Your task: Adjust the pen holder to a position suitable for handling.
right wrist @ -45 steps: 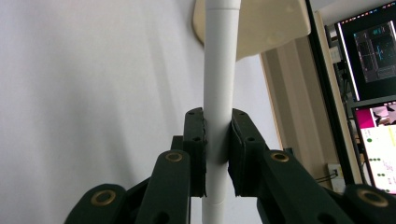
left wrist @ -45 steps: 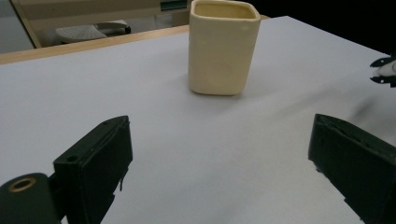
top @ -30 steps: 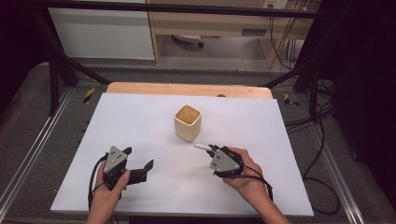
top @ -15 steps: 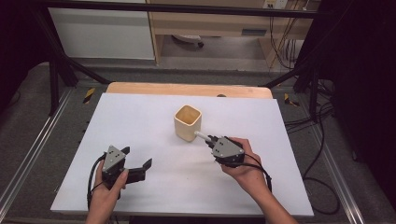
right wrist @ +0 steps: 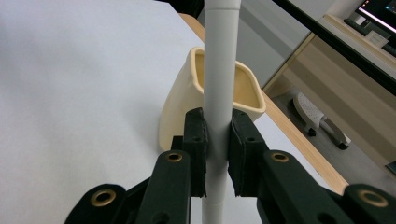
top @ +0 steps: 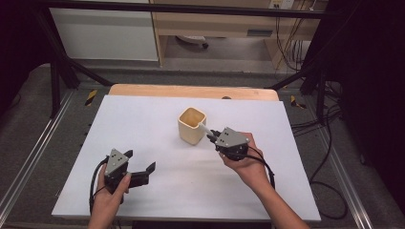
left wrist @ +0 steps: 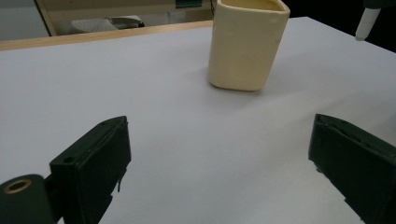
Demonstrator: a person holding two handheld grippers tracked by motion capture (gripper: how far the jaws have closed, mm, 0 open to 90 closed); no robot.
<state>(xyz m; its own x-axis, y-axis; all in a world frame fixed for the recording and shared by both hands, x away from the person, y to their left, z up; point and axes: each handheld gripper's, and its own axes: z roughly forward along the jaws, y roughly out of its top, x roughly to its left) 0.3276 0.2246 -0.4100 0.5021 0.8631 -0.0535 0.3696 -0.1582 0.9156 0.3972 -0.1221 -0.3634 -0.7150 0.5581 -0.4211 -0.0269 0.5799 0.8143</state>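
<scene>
The right claw (right wrist: 216,154) is clenched on a white marker (right wrist: 218,70), its pads pinching the barrel partway along so the long end sticks out ahead of the jaws. Compared with a second ago, that hand has lifted off the bench and carried the marker up and away from the person toward the cream cup (top: 192,125); the marker's tip (top: 204,128) now hangs at the cup's right rim, just over the lip, where before it lay low and short of the cup. From the right claw's own camera the barrel lines up squarely over the cup's open mouth (right wrist: 223,86). I judge the marker is about to go into the cup: a little more tilt and the jaws could let go. The left claw (top: 143,168) rests released on the near left of the white bench (top: 143,114), jaws spread wide with nothing between them, and has not budged.
</scene>
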